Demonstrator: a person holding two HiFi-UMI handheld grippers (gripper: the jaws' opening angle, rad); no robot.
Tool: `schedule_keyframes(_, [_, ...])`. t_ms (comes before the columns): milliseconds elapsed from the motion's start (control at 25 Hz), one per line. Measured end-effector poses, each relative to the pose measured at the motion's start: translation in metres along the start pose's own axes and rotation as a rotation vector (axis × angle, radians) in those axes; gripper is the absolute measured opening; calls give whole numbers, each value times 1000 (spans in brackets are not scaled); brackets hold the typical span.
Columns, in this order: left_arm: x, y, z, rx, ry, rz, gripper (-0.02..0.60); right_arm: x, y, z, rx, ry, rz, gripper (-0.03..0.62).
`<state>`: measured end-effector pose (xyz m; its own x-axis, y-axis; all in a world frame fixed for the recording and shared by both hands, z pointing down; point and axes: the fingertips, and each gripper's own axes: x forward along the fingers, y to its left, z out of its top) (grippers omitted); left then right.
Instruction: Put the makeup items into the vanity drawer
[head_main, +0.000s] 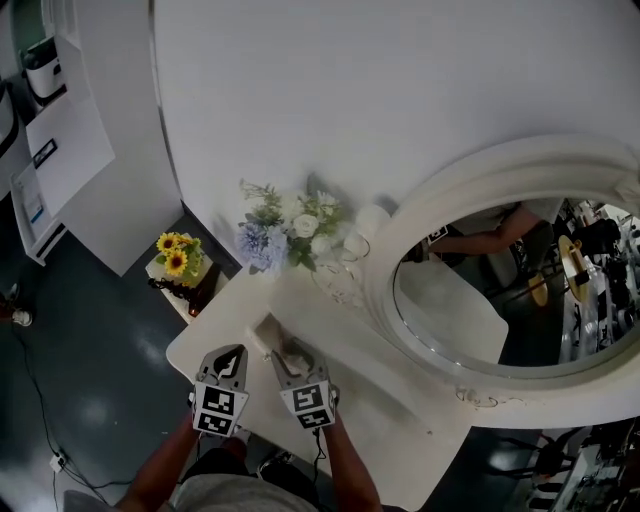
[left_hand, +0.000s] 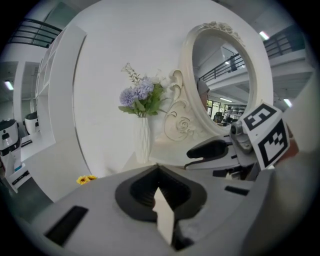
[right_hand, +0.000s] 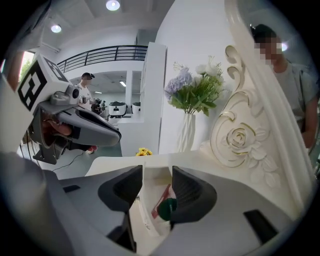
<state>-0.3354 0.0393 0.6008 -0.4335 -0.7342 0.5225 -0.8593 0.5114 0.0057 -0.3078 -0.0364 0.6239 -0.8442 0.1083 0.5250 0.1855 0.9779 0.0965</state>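
The cream vanity table (head_main: 395, 430) has its drawer (head_main: 264, 334) pulled out at the front left. In the right gripper view the open drawer (right_hand: 150, 176) lies straight below my right gripper (right_hand: 157, 182). A red-pink item (right_hand: 161, 198) and a dark green round-topped item (right_hand: 168, 208) lie in it. The right gripper's jaws stand apart with nothing pressed between them. In the head view the right gripper (head_main: 286, 356) hovers over the drawer, and my left gripper (head_main: 232, 352) is just left of it. The left gripper (left_hand: 160, 189) has its jaws together, holding nothing that I can make out.
A large oval mirror (head_main: 520, 290) in a carved cream frame stands on the table's right side. A vase of pale flowers (head_main: 300, 235) is at the back. Sunflowers (head_main: 177, 258) sit on a small stand left of the table, above dark floor.
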Motion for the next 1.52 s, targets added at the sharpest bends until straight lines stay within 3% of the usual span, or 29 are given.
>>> schedule_keyframes(160, [1, -20, 24, 44, -42, -45, 0, -35, -21, 14, 72, -67, -75, 187])
schedule_keyframes(480, [1, -78, 71, 132, -116, -161, 0, -131, -78, 16, 207, -187, -307, 155])
schedule_keyframes(920, [0, -202, 108, 273, -182, -403, 0, -276, -113, -27, 316, -254, -663, 52])
schedule_keyframes(1200, [-8, -254, 108, 322, -194, -491, 0, -332, -114, -60, 373, -257, -783, 19])
schedule_keyframes(1520, [-10, -272, 104, 341, -190, -510, 0, -351, -112, -69, 373, -261, -810, 14])
